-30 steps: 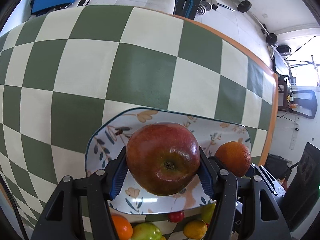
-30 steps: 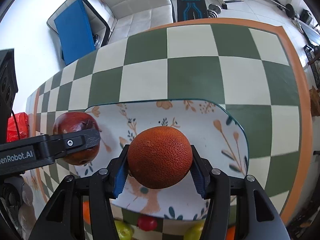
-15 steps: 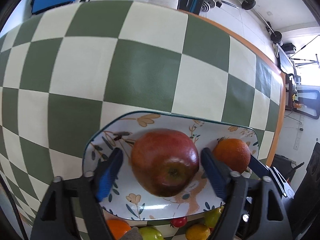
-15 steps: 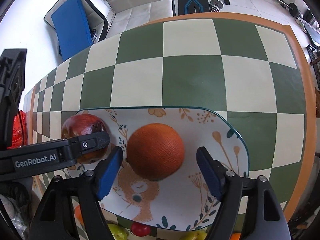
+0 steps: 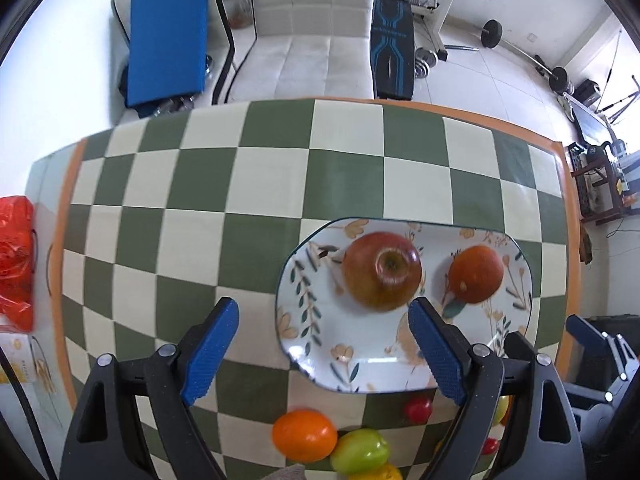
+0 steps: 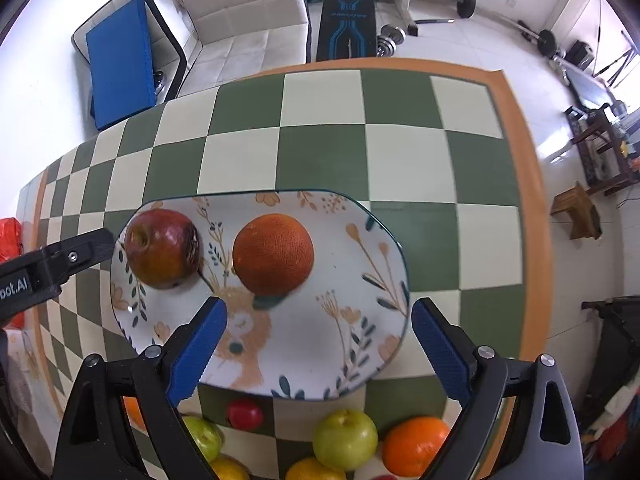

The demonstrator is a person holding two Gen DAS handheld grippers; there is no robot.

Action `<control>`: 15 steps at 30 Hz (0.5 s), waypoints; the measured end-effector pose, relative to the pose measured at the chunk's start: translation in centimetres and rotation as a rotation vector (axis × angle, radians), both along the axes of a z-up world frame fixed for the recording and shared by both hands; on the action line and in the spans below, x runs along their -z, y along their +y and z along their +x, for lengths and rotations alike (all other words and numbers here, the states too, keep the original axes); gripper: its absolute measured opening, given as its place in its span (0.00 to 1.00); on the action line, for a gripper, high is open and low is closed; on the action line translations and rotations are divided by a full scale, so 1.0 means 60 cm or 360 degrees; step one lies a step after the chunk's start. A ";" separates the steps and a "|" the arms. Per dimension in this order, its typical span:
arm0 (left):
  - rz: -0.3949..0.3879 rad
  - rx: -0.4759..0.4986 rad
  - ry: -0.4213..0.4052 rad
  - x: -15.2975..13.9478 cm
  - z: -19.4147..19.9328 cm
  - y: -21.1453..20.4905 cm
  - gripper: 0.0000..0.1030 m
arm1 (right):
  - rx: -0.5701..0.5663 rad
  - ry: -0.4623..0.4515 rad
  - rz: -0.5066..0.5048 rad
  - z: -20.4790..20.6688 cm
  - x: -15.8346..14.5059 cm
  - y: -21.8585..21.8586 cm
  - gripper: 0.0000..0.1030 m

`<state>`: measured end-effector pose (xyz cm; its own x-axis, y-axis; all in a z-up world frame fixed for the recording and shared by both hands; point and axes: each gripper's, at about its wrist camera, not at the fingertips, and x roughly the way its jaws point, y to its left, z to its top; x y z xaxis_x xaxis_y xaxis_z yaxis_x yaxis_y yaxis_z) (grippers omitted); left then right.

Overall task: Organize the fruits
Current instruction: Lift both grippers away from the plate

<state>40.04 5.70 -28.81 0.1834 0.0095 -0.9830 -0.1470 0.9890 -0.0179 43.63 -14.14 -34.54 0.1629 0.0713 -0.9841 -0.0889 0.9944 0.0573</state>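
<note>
Two fruits sit on the floral plate (image 6: 372, 264) right now: a red apple (image 6: 162, 249) on its left side and a dark orange (image 6: 273, 255) near the middle, close but not touching. Plate's on a green-and-cream checkered tabletop (image 6: 320, 156) with an orange border. Left gripper (image 5: 324, 344) has its jaws spread wide with nothing in them. Right gripper (image 6: 318, 344) has just been opening and its jaws are released too, empty, with the orange just beyond the tips. More fruit is piled at the near edge: a green apple (image 6: 345, 439), a bright orange (image 6: 416, 445) and a small red fruit (image 6: 244, 414). Room behind: a cream tufted sofa (image 6: 240, 12), a blue mat (image 6: 120, 60), a weight bench (image 6: 346, 20) with dumbbells on white tile, and a little wooden stool (image 6: 576, 210) off to the right.
</note>
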 end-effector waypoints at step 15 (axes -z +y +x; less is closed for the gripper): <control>0.0071 0.0026 -0.0316 -0.149 -0.167 -0.011 0.84 | 0.0021 -0.0222 -0.0070 -0.159 -0.160 -0.001 0.93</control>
<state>30.02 5.02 -19.84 0.3738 0.0476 -0.9263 -0.1291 0.9916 -0.0011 34.07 -14.18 -24.92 0.2992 0.0253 -0.9539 -0.0799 0.9968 0.0013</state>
